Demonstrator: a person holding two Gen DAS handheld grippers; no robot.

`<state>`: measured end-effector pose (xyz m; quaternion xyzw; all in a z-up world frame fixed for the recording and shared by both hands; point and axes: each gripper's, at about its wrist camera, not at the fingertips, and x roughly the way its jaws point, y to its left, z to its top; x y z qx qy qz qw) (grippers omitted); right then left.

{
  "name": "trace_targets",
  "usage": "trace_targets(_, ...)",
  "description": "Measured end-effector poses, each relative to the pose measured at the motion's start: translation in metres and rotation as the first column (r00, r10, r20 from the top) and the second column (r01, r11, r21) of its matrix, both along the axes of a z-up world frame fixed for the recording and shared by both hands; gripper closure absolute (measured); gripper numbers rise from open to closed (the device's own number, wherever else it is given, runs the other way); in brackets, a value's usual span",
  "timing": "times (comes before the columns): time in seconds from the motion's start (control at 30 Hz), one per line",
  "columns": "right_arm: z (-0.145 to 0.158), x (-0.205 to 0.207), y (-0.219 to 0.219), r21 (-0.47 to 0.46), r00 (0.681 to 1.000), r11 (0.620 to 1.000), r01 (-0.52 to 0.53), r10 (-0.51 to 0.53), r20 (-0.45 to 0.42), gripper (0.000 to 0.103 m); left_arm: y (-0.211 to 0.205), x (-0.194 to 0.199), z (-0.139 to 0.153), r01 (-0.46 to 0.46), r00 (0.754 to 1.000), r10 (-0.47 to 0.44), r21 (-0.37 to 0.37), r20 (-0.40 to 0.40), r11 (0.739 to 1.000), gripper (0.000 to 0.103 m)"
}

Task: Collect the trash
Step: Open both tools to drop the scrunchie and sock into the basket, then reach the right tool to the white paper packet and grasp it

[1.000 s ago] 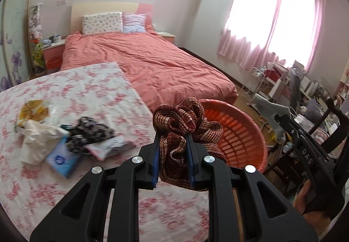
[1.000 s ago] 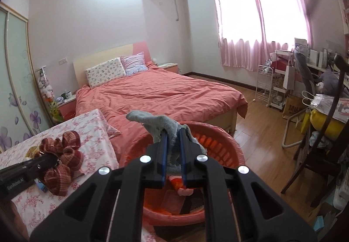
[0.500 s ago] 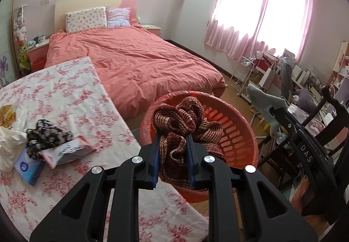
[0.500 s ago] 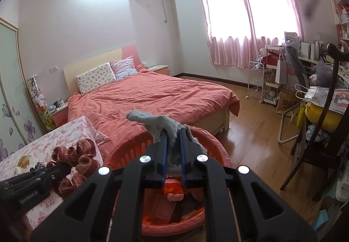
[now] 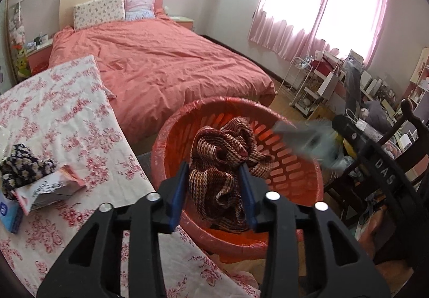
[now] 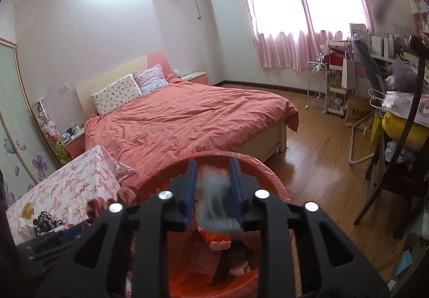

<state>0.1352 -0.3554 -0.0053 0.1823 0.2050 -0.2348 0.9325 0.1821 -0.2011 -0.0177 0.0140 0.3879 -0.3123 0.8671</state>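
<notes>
An orange plastic basket (image 5: 289, 164) lined with a red bag stands beside the table. My left gripper (image 5: 213, 167) hangs over it with its jaws opening. A brown woven cloth (image 5: 222, 142) sits loosely between the blue pads. My right gripper (image 6: 213, 164) is over the same basket (image 6: 268, 169), jaws opening too. A grey cloth (image 6: 214, 198) shows as a blur between its pads, slipping downward. In the left wrist view the grey cloth (image 5: 303, 137) hangs blurred above the basket's right rim. Wrappers and a black mesh piece lie in the basket.
A table with a floral cloth (image 5: 67, 110) at the left carries a dark flowered cloth (image 5: 21, 166), a tissue pack (image 5: 51, 188) and a blue packet (image 5: 8, 212). Behind stands a bed (image 5: 161, 64). A dark wooden chair (image 5: 402, 137) and cluttered shelves fill the right.
Both grippers have moved forward and lower over the basket. Their jaws have spread apart. The grey cloth has slid down between the right pads and now blurs.
</notes>
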Motion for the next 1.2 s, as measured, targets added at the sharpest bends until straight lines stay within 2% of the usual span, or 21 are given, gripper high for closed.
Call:
trace_targets(0.1,-0.002,-0.001,0.000,-0.008,1.000,1.000,0.004,-0.004,-0.004,0.065,0.001,-0.001,-0.005,-0.010,1.000,0.010,0.012,-0.005,1.000,0.054)
trace_targets(0.23,-0.006,-0.005,0.001,-0.008,1.000,1.000,0.007,-0.007,-0.014,0.062,0.003,-0.004,-0.006,-0.007,1.000,0.007,0.015,-0.011,1.000,0.046)
trace_targets(0.47,-0.007,-0.008,0.011,-0.022,0.999,1.000,-0.003,0.002,-0.036,0.059,0.019,-0.009,-0.001,-0.044,0.999,0.042,0.050,0.028,0.998,0.044)
trace_targets(0.77,0.002,-0.005,0.041,-0.061,0.997,0.996,-0.062,0.059,-0.054,0.058,0.072,-0.012,0.006,-0.145,0.987,0.139,0.085,0.077,0.986,0.044)
trace_targets(0.97,0.007,0.001,0.071,-0.079,0.990,0.989,-0.128,0.122,-0.070,0.058,0.118,-0.012,0.010,-0.228,0.971,0.220,0.085,0.094,0.970,0.044)
trace_targets(1.2,0.011,0.016,0.116,-0.094,0.971,0.969,-0.228,0.219,-0.095,0.058,0.180,-0.015,0.013,-0.347,0.935,0.338,0.082,0.110,0.934,0.044)
